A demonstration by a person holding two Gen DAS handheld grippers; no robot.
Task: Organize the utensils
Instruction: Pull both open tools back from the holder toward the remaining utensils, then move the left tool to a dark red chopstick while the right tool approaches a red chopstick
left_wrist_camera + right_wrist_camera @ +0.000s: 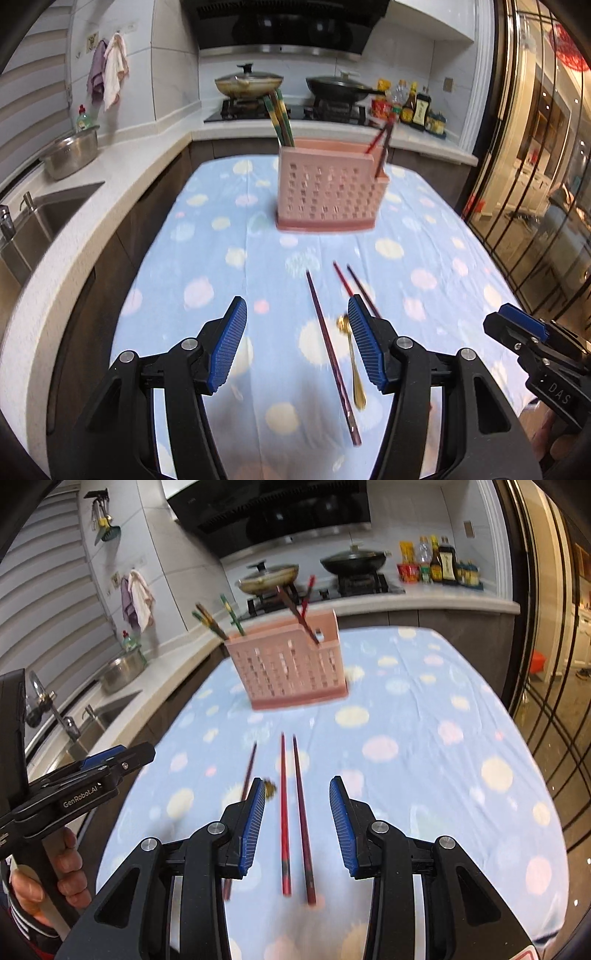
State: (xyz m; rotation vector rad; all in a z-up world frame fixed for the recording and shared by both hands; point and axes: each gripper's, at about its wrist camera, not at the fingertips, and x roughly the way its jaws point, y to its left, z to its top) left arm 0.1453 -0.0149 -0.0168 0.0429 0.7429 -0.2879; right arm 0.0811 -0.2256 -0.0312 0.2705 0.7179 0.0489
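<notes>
both the left gripper [295, 339] and right gripper [297, 823] hang released over the table's [207, 332] near edge, above three loose chopsticks [284, 812] and a gold spoon [356, 373], the pink holder [328, 188] toward the far edge.

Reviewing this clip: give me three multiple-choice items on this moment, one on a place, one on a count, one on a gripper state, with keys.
1. Where does the gold spoon lie?
A. in the pink holder
B. on the tablecloth
C. in the sink

2. How many chopsticks lie loose on the tablecloth?
A. one
B. three
C. five

3. The right gripper is:
A. open
B. shut on a chopstick
C. shut on the spoon

Key: B, it rests flat beside a dark chopstick; B, the single one plus the pair of chopsticks; A, its pads stand apart, touching nothing.
</notes>
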